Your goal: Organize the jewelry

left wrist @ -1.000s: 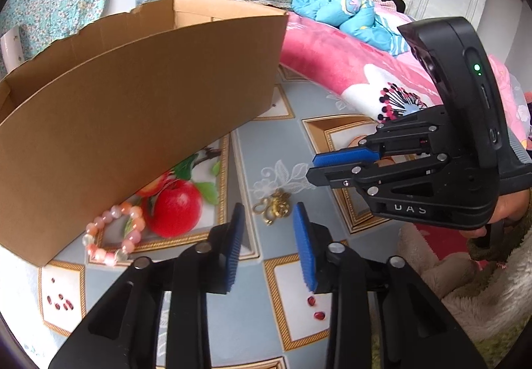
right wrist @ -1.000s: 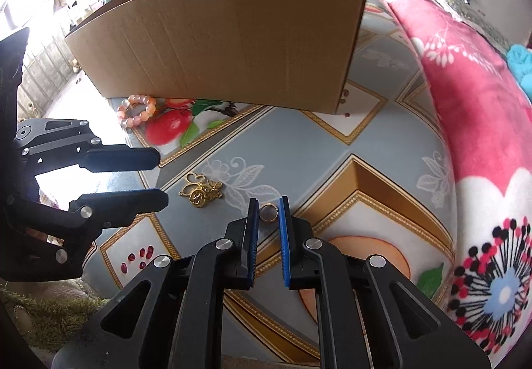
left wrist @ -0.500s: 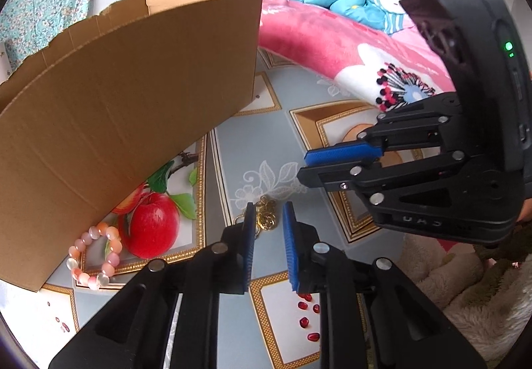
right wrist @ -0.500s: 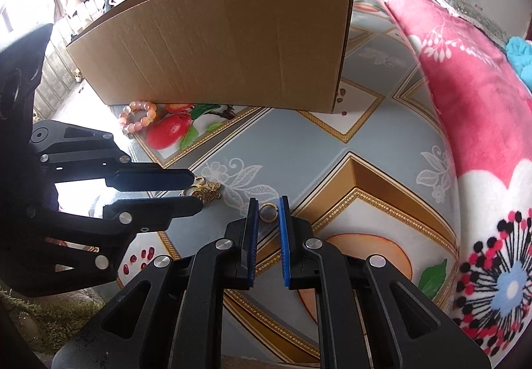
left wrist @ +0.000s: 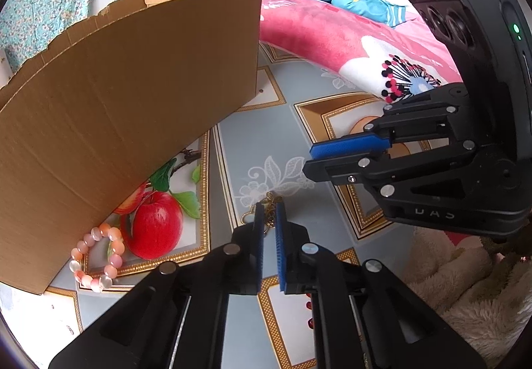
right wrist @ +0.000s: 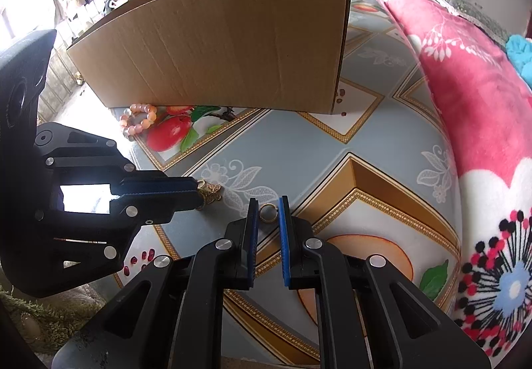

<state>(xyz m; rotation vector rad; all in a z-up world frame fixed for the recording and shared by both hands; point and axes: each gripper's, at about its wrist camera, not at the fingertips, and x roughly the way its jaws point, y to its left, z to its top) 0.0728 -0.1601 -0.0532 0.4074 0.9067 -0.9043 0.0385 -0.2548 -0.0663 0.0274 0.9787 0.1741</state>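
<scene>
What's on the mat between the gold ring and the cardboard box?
Nothing. In the right wrist view, only bare printed mat lies between the gold ring and the cardboard box; the bead bracelet sits off to the left.

Both views are evenly lit by soft daylight. In the right wrist view, glare is seen at the upper left, where a window area is blown out to white. Straight lines are bowed by fisheye distortion, and the corners are cut off by dark vignetting. Focus is kept sharp throughout.
</scene>
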